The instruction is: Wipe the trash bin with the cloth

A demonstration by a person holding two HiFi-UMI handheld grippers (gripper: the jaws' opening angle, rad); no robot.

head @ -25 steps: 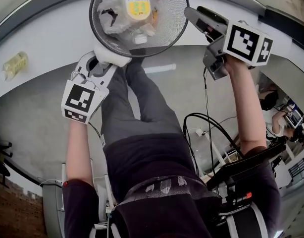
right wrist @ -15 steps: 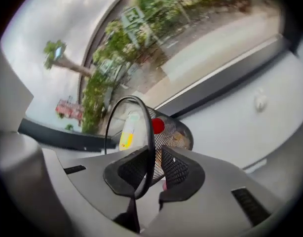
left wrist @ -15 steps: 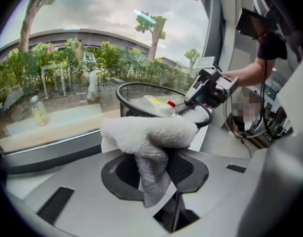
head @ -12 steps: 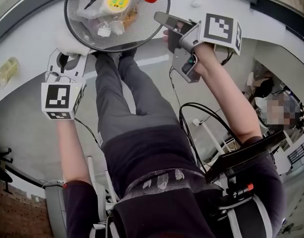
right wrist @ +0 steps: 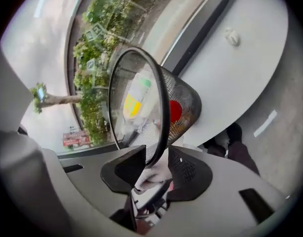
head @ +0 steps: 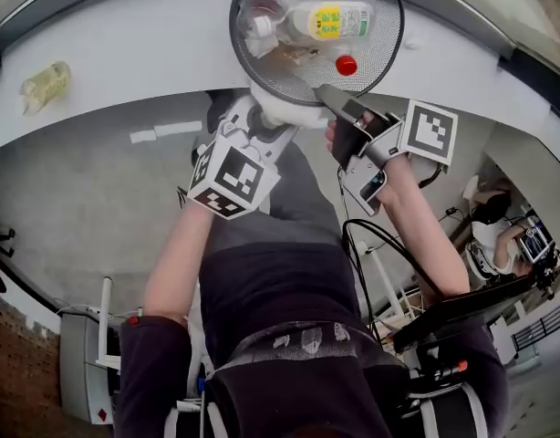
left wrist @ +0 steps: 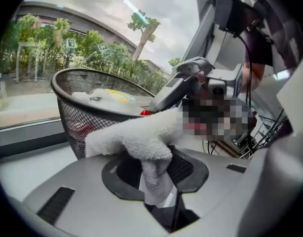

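Observation:
The trash bin (head: 253, 62) is a black mesh basket standing on a white ledge, full of bottles and wrappers. My left gripper (head: 262, 119) is shut on a white cloth (head: 282, 112), which presses against the bin's near rim. In the left gripper view the cloth (left wrist: 136, 139) bulges from my left gripper (left wrist: 154, 169) onto the mesh wall (left wrist: 77, 112). Just to the right, my right gripper (head: 333, 99) straddles the rim. Its jaws have just been opening a little, but the bin's rim (right wrist: 164, 117) still sits between the pads of my right gripper (right wrist: 154, 174) and touches them.
A yellowish plastic bottle (head: 45, 82) lies on the white ledge (head: 125, 44) far to the left. The bin holds a large bottle (head: 330, 21) and a red cap (head: 347, 65). The person's legs are under the ledge, and cables (head: 380, 235) hang at the right.
The left gripper has slid the cloth rightward along the bin's near rim, ending beside the right gripper. The right gripper has rolled and dropped onto the rim.

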